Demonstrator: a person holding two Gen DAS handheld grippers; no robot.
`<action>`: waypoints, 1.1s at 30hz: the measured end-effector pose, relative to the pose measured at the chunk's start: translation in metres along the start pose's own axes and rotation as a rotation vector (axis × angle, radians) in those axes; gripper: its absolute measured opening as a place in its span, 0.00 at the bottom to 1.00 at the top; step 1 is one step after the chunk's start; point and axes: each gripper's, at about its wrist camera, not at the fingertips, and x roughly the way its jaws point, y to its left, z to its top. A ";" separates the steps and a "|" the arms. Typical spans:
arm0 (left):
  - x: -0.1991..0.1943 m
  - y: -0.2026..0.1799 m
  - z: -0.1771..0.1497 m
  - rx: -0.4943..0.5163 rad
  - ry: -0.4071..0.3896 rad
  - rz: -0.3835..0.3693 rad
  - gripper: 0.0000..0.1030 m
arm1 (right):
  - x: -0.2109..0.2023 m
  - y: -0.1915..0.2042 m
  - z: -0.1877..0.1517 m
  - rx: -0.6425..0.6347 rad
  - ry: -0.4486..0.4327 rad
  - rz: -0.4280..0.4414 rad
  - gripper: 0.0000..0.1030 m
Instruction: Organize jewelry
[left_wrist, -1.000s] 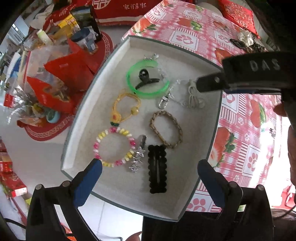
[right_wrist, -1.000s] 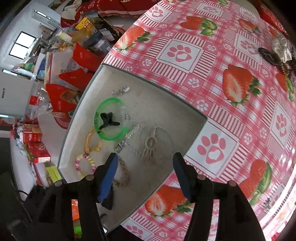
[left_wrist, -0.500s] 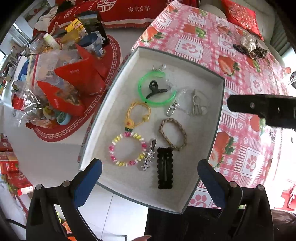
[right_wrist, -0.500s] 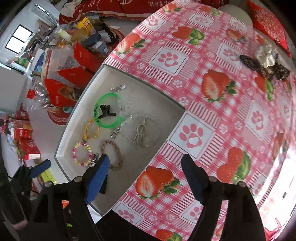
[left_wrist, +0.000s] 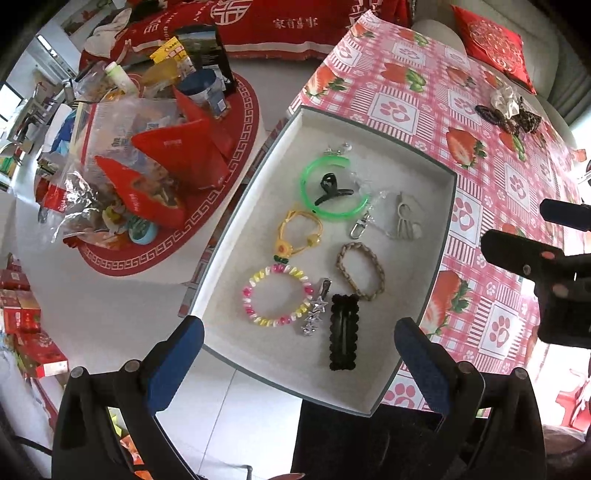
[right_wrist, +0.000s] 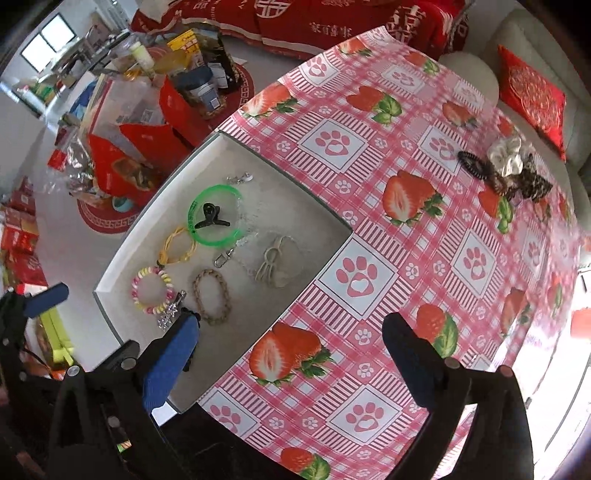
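Though blurred, red cloth (left_wrist: 295, 26) bears white, possibly Chinese characters.

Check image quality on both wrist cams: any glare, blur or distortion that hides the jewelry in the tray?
Left wrist: strong fisheye bends the tray edges, dark vignette in the corners, but the green bangle and black hair clip are sharp. Right wrist: same bending, window glare washes out the tablecloth at the right edge, slight softness there; tray contents are evenly lit and readable.
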 end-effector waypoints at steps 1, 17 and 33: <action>-0.001 0.002 -0.001 -0.002 -0.001 0.003 1.00 | -0.001 0.002 -0.001 -0.011 -0.003 -0.007 0.97; -0.004 0.008 -0.002 -0.022 0.001 0.007 1.00 | -0.005 0.008 -0.003 -0.026 -0.003 -0.012 0.97; 0.000 0.011 -0.001 -0.034 0.012 0.013 1.00 | -0.001 0.011 0.000 -0.039 0.006 -0.010 0.97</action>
